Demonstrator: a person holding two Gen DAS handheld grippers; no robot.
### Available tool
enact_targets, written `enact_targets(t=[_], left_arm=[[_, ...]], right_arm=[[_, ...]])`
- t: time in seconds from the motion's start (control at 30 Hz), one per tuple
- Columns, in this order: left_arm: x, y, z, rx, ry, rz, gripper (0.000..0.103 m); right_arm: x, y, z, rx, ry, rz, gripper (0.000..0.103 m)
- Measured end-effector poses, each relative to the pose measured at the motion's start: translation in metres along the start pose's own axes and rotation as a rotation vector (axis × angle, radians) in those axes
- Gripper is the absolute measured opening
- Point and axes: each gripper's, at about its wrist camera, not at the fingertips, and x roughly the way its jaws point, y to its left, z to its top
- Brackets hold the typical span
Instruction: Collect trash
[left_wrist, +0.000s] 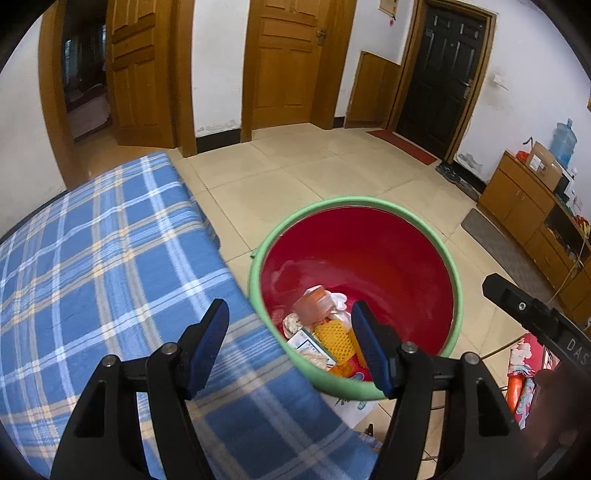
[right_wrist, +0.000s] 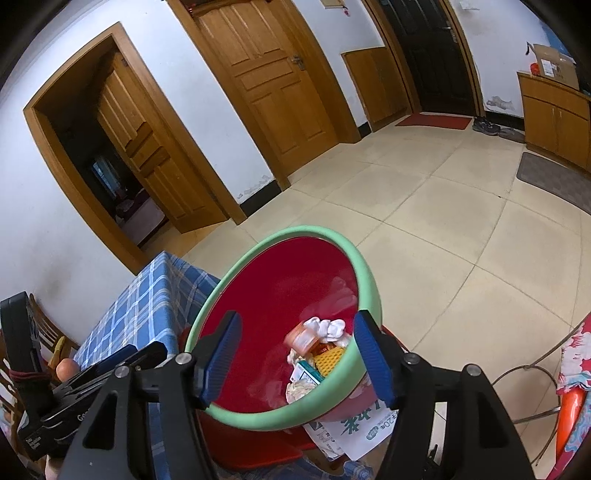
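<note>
My left gripper (left_wrist: 290, 341) and right gripper (right_wrist: 297, 352) have black angular frames with round silver screws, and ribbed dark blue pads (left_wrist: 208, 345) on each finger. One black body shows white letters.

left gripper (left_wrist: 290, 332) jaws spread wide, nothing between the blue pads; right gripper (right_wrist: 297, 345) likewise spread, empty; both angled downward

The red bin (left_wrist: 354, 258) with a green rim stands upright beside the table, holding crumpled trash (left_wrist: 321, 328) at its bottom.
</note>
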Motion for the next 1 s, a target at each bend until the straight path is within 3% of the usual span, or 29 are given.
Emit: enact_targets(t=[0.57, 1.0], left_arm=[[-0.074, 0.061, -0.03, -0.159, -0.07, 0.133, 0.074], [-0.14, 0.111, -0.068, -0.281, -0.138, 0.293, 0.08]], right_arm=[[-0.025, 0.06, -0.019, -0.136, 0.003, 0.087, 0.079], [-0.05, 0.121, -0.052, -0.279, 0.02, 0.191, 0.091]])
